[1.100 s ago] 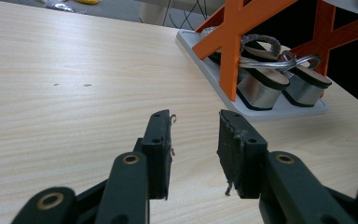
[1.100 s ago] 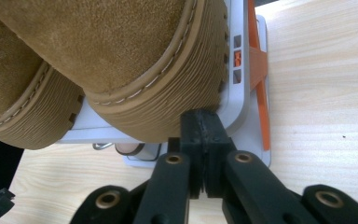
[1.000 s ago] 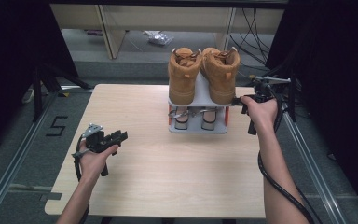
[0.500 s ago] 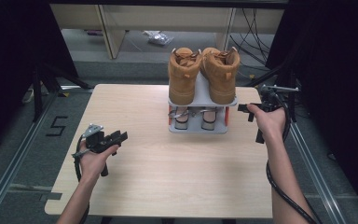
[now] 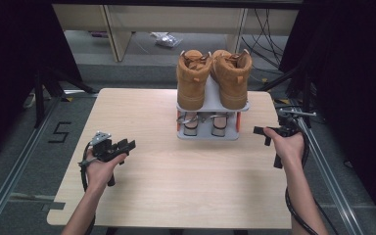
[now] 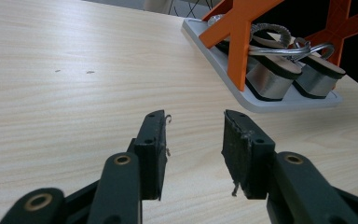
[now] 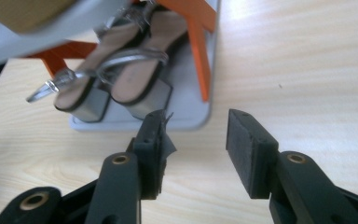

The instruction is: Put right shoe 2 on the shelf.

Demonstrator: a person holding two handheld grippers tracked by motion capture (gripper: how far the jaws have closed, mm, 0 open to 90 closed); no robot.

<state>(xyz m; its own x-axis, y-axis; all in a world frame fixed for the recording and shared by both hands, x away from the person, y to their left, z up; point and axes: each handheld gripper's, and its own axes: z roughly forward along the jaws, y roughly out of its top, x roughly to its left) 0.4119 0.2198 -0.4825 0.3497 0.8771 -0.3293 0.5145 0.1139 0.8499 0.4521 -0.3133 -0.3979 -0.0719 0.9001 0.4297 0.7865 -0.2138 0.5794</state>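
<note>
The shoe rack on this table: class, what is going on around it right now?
A person holds a hand-held gripper in each hand at a wooden table. A two-tier shoe rack carries tan boots on top and heeled sandals below. The right hand-held gripper sits beside the rack's right end; its jaws have just been opening, with nothing between them. The left hand-held gripper rests over bare table, jaws open and empty. Nothing is being held.

Each hand-held gripper is black. The left hand-held gripper (image 5: 127,145) carries a grey three-cornered plate (image 5: 101,137) on top, and a black cable (image 5: 84,169) loops from it. The right hand-held gripper (image 5: 260,131) trails a thicker black cable (image 5: 293,208) along the forearm. Both have angular black jaws with brass-coloured pivot pins (image 6: 121,160), small screw holes and rough, frayed black pads (image 7: 249,149). The forearms are bare, with no sleeves.
</note>
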